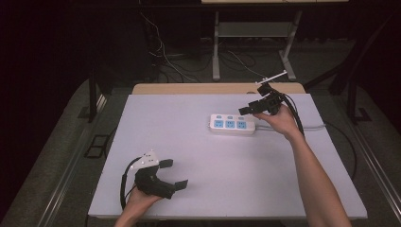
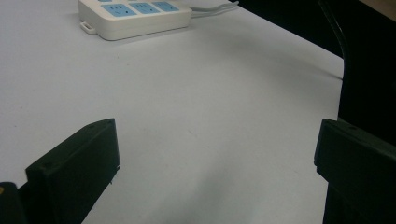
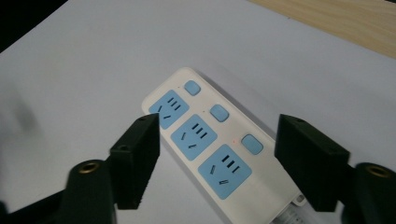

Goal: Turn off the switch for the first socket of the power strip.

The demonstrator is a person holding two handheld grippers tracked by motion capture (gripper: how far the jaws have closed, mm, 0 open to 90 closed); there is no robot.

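Near the front-left corner of the matte white worktop, the left gripper rests in the person's left hand with its blocky black jaws spread wide and nothing between them. Toward the rear edge, right of centre, lies a rounded white plastic power strip with three blue sockets, three blue switches and a white cord leaving its right end. Above that end, the right gripper is held in the right hand, jaws wide apart, gripping nothing.
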